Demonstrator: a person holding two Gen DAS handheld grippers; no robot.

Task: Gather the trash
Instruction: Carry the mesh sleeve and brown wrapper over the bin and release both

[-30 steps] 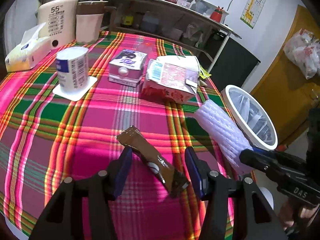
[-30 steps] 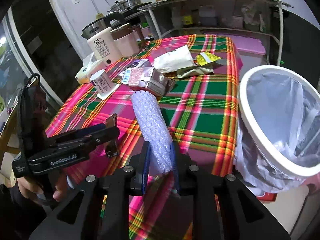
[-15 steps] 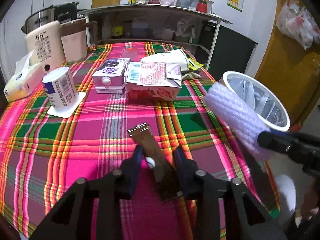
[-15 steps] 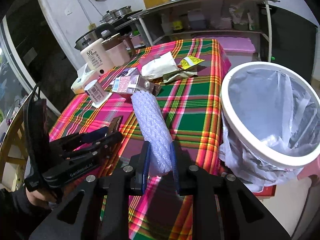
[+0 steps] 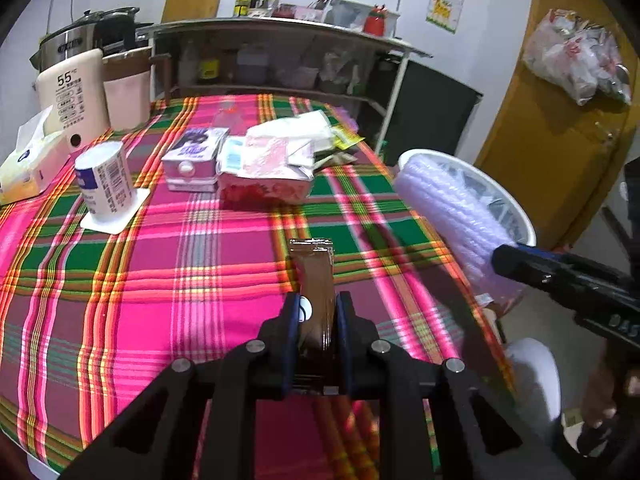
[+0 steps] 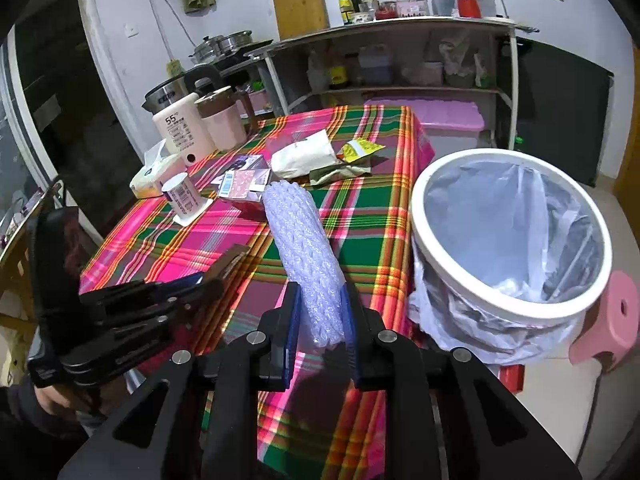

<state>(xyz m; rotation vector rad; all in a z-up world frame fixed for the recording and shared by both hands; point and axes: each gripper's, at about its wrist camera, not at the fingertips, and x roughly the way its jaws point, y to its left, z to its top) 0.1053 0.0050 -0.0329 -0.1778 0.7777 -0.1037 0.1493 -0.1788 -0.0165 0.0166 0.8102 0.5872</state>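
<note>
- The brown wrapper [image 5: 314, 280] is pinched between the two fingers of the left gripper [image 5: 316, 312], sticking out forward over the plaid tablecloth [image 5: 160, 280]; whether its far end touches the cloth cannot be told
- The roll of bubble wrap [image 6: 308, 256] is clamped in the right gripper [image 6: 320, 308], lying along the fingers — it is held over the table's edge, just beside the white bin [image 6: 448, 264]
- The bin, lined with a clear bag, stands close against the table's side
- Farther back on the cloth: a pink carton [image 5: 266, 168], a purple milk box [image 5: 194, 158], a white packet [image 6: 304, 156], a yellow wrapper [image 6: 360, 148]
- A white cup [image 5: 105, 184] stands upright on a coaster — a tissue box [image 5: 28, 164] lies near it
</note>
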